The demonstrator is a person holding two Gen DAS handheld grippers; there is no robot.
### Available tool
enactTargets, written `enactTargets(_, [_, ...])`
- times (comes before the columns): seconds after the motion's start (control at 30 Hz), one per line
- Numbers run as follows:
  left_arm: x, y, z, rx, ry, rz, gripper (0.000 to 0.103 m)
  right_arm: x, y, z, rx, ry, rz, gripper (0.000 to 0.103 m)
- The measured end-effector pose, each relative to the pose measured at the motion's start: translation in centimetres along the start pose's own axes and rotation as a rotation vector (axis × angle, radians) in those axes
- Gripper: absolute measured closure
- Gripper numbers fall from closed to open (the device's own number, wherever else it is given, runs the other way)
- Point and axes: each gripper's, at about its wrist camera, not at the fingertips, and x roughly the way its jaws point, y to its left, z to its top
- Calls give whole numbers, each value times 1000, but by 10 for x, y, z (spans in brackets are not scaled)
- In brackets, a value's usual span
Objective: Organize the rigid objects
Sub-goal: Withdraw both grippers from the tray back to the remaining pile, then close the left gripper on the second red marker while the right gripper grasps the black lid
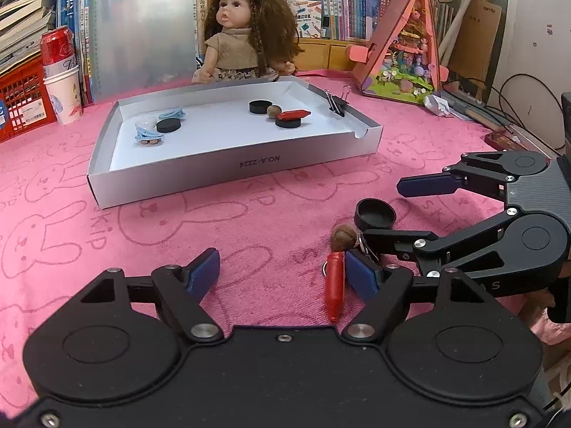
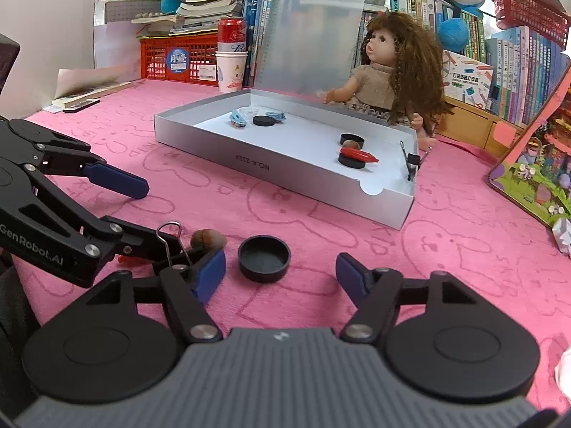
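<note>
On tray (image 1: 200, 182) wall, inverted "NO.A-2224"; left hand-held gripper (image 2: 142, 221) marked "GenRobot.AI"

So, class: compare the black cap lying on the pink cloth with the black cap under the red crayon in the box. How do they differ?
The cap on the cloth lies hollow side up; the cap in the box shows a flat top. The cloth cap is bare, while the box cap has a red crayon across it. One sits between the open right gripper fingers, the other inside the grey box. Both are round and black.
</note>
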Motion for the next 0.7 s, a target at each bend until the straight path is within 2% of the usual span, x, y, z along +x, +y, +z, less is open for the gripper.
enactTargets(0.37, [-16,10,-11,-26,7,42,28,1,-3,0,25,-1,9,24])
enactTargets(0.7, [-24,22,-17,-51,8,109,29,2,-4,0,36,-1,11,23])
